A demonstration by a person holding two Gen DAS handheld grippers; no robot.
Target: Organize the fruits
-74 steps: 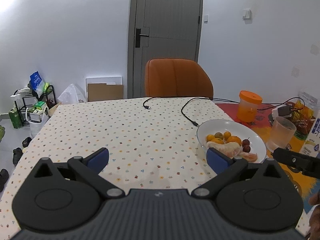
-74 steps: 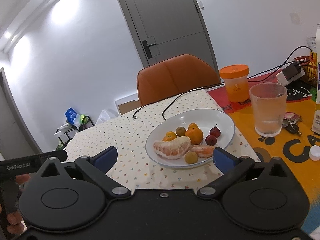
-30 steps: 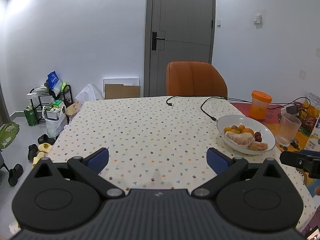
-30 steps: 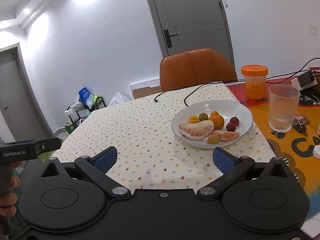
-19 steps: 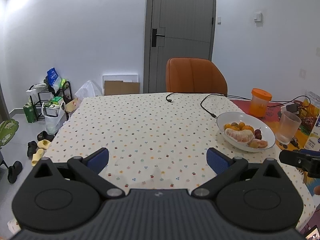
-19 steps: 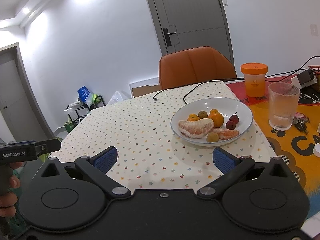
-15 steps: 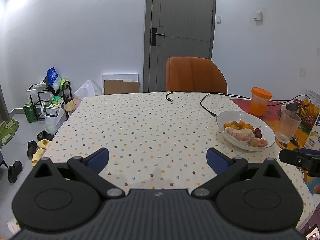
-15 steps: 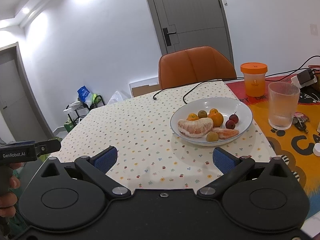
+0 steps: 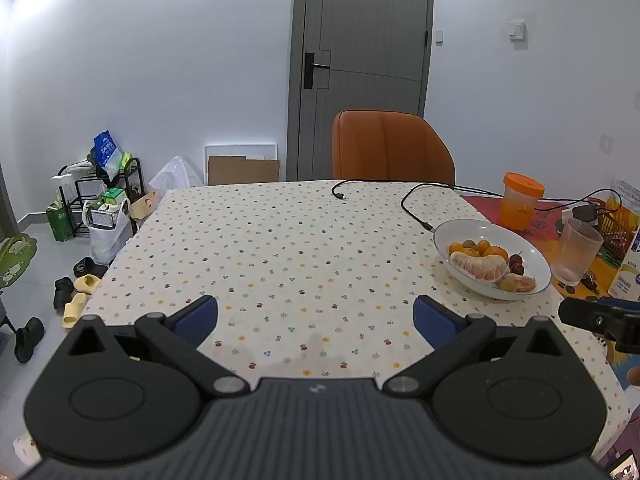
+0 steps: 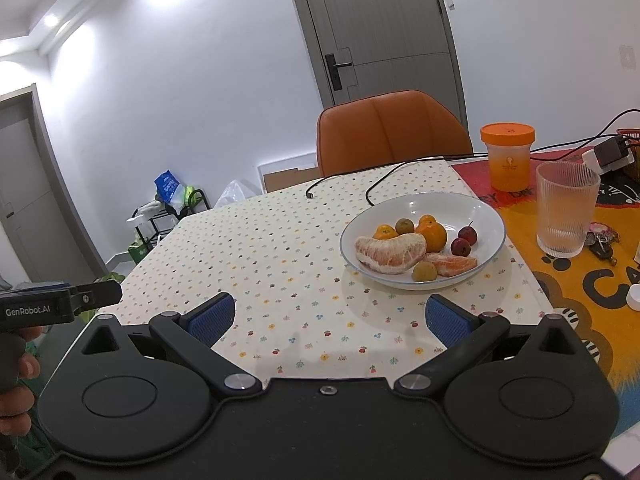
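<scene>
Both grippers held above the bench, fruit gathered in the white bowl

The left gripper (image 9: 315,316) and right gripper (image 10: 329,318) each have their blue-padded fingers (image 10: 212,316) spread wide and released, grasping nothing. The white bowl (image 10: 486,216) rests on the dotted cloth of the bench (image 9: 280,240), ahead of the right gripper, and holds a peeled pomelo segment (image 10: 390,254), small oranges (image 10: 434,236), two red fruits (image 10: 460,246) and brownish fruits. A ribbed glass (image 10: 566,216) and an orange-lidded jar (image 10: 507,156) stand near the bowl
</scene>
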